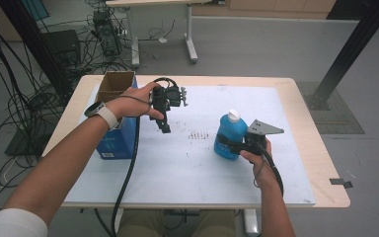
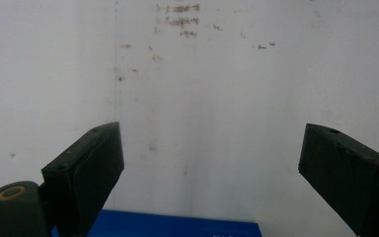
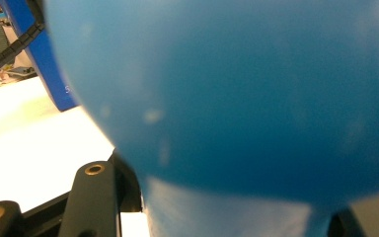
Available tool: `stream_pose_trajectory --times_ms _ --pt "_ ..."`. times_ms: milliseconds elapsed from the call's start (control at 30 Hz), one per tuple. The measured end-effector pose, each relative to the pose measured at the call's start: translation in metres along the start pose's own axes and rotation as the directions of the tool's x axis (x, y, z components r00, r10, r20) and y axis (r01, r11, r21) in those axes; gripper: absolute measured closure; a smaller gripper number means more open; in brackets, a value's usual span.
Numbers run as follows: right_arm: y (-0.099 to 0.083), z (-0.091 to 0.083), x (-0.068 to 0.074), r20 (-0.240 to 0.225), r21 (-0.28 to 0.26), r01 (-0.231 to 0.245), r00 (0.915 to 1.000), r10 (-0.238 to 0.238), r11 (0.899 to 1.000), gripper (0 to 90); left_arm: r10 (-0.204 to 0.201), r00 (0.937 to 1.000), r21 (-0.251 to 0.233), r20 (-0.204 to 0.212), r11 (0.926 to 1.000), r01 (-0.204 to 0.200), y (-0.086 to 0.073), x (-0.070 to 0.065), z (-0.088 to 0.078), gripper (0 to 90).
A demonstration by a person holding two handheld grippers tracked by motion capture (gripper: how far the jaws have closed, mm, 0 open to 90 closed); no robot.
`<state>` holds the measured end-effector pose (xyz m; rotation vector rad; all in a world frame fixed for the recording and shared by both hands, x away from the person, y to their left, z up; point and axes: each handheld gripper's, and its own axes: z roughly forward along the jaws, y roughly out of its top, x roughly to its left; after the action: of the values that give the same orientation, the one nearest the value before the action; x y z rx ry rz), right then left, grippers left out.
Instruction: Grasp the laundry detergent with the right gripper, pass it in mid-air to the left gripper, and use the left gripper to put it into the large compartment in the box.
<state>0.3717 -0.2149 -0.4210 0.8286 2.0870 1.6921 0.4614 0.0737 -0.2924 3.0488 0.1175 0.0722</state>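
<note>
Squeezing the blue bottle [image 1: 230, 137], right tongs [image 1: 227, 144] could tip it; left tongs [image 1: 164, 126] gape empty over the desk [image 1: 177, 163].

Your high view looks forward and down on the whole white table [image 1: 187, 168] from your side. The left gripper view faces down at the table top from close above. The right gripper view sits almost against the blue bottle [image 3: 237, 98]. All three share the table top.
</note>
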Motion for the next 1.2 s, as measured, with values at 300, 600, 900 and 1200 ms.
stream_pose_trajectory --times_ms 300,600,900,1200 --pt "-0.0002 0.0000 -0.0003 -0.004 -0.002 0.002 1.0000 -0.002 1.000 41.9 -0.001 1.0000 0.001 -0.004 1.0000 0.001 -0.0007 -0.0012 -0.0018 10.4" --pt "-0.0003 0.0001 -0.0003 -0.004 -0.003 0.003 1.0000 -0.003 1.000 42.0 0.002 1.0000 0.002 -0.002 1.0000 -0.002 0.0008 -0.0014 -0.0011 10.4" --pt "-0.0002 0.0001 -0.0004 -0.004 -0.002 0.006 1.0000 -0.006 1.000 42.0 -0.002 1.0000 0.000 -0.002 1.0000 0.002 0.0004 -0.0015 -0.0012 10.4" --pt "-0.0007 0.0001 -0.0001 -0.001 -0.005 0.007 1.0000 -0.007 1.000 42.0 0.000 1.0000 0.004 0.000 1.0000 0.000 0.0007 -0.0008 -0.0007 10.4"
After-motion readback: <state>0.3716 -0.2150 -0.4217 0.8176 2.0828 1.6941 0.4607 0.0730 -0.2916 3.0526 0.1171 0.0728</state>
